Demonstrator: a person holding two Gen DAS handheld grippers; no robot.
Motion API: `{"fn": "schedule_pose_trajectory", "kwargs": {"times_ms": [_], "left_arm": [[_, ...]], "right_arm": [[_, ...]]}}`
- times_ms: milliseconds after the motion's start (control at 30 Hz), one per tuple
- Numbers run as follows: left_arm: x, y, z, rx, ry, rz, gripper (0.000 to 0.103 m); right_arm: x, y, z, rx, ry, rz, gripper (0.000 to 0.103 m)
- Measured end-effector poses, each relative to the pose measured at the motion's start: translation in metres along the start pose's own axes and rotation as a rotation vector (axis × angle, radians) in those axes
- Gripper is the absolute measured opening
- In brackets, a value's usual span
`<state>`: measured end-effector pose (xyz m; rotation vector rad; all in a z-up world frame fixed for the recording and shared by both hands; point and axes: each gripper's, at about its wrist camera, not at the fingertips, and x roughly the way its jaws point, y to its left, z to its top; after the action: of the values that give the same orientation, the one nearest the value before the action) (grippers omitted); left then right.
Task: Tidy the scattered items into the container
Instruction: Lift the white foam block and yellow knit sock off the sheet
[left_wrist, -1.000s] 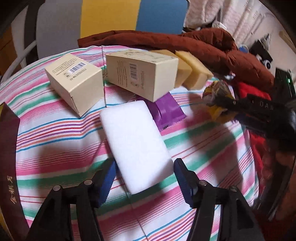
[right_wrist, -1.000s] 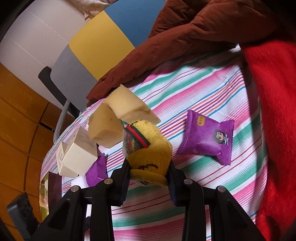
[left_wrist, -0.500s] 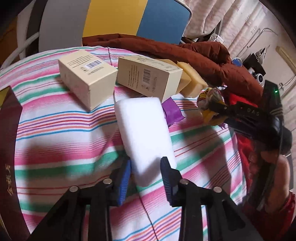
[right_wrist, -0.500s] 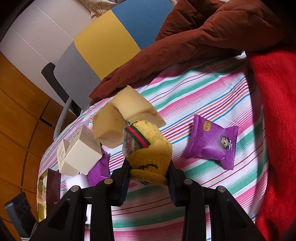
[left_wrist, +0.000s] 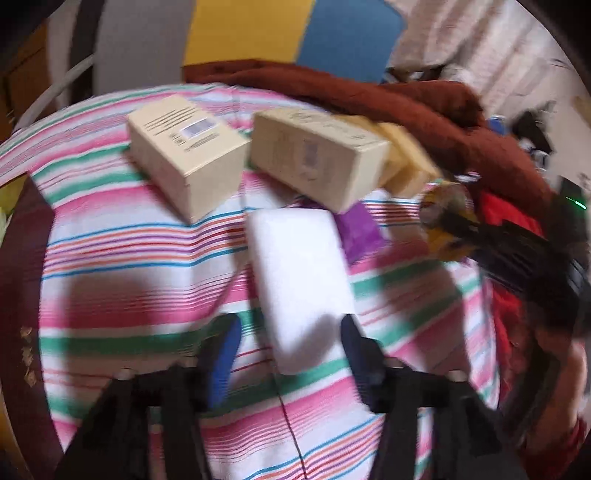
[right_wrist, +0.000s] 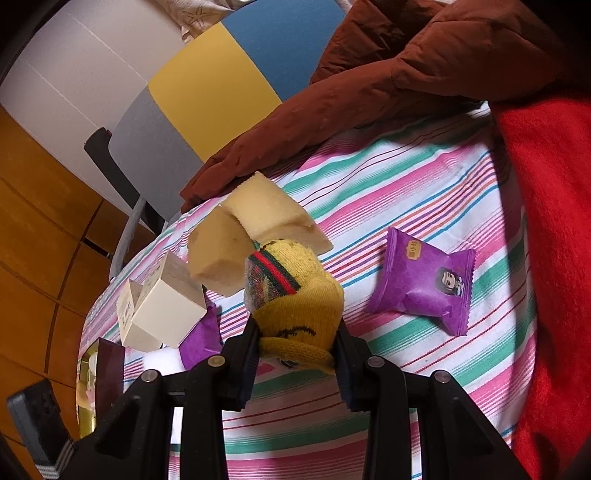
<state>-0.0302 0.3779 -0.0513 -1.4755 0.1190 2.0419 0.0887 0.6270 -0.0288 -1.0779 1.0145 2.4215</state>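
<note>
Left claw (left_wrist: 290, 354): the jaws are opening, and the near end of the white foam block (left_wrist: 301, 284) lies between them. The left blue pad (left_wrist: 223, 354) stands clear of the block. The right pad (left_wrist: 356, 350) sits just beside its edge; the blur hides whether it touches. The block lies flat on the striped tablecloth (left_wrist: 129, 266), with its long side running away from the claw.

Far left of the block stands a cream box (left_wrist: 186, 155) with a barcode on its top face. A second cream box (left_wrist: 317, 155) stands just right of it, with two yellow sponges (left_wrist: 406, 166) against its far right end. A purple packet (left_wrist: 360, 230) lies partly under the block's far right corner.

Right claw (right_wrist: 297, 349): the jaws are closed on a yellow knitted sock (right_wrist: 295, 295) with a green and red band, and the sock is held above the cloth. A second purple packet (right_wrist: 424, 280) lies flat to the right of the sock, apart from it. A brown jacket (right_wrist: 369, 99) lies along the far edge of the table. A red blanket (right_wrist: 554, 240) covers the right side.
</note>
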Motion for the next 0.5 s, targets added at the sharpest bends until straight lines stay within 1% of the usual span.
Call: {"fn": "schedule_pose_trajectory", "kwargs": {"times_ms": [67,133,167,233,267,300,333,367,400,467,500], "left_arm": [[0.005,-0.005,0.005,-0.027,0.025,-0.018,0.059],[0.011,-0.014,0.008,-0.009,0.038,0.019,0.061],[0.015,-0.022,0.010,0.020,0.041,0.054,0.061],[0.023,-0.036,0.010,0.086,0.033,0.109,0.071],[0.025,-0.041,0.010,0.122,0.024,0.131,0.071],[0.028,-0.046,0.007,0.179,0.004,0.156,0.071],[0.028,-0.047,0.005,0.198,-0.014,0.150,0.071],[0.027,-0.044,0.003,0.200,-0.031,0.136,0.070],[0.025,-0.041,0.001,0.197,-0.043,0.124,0.066],[0.020,-0.034,-0.003,0.200,-0.058,0.081,0.057],[0.018,-0.032,-0.004,0.197,-0.051,0.045,0.048]], "right_arm": [[0.000,0.001,0.001,-0.003,-0.002,0.007,0.036],[0.000,0.001,0.001,-0.003,-0.004,0.010,0.036],[0.000,0.000,0.001,-0.002,-0.003,0.012,0.036],[0.001,-0.001,0.002,-0.001,0.000,0.014,0.036],[0.002,-0.001,0.002,0.000,0.003,0.015,0.036],[0.002,-0.001,0.003,0.000,0.005,0.015,0.036],[0.003,-0.001,0.003,-0.001,0.006,0.014,0.036],[0.003,0.000,0.003,-0.002,0.006,0.014,0.036],[0.003,0.000,0.003,-0.002,0.006,0.015,0.036],[0.004,0.000,0.004,-0.001,0.005,0.014,0.036],[0.004,0.000,0.004,-0.001,0.005,0.015,0.036]]}}
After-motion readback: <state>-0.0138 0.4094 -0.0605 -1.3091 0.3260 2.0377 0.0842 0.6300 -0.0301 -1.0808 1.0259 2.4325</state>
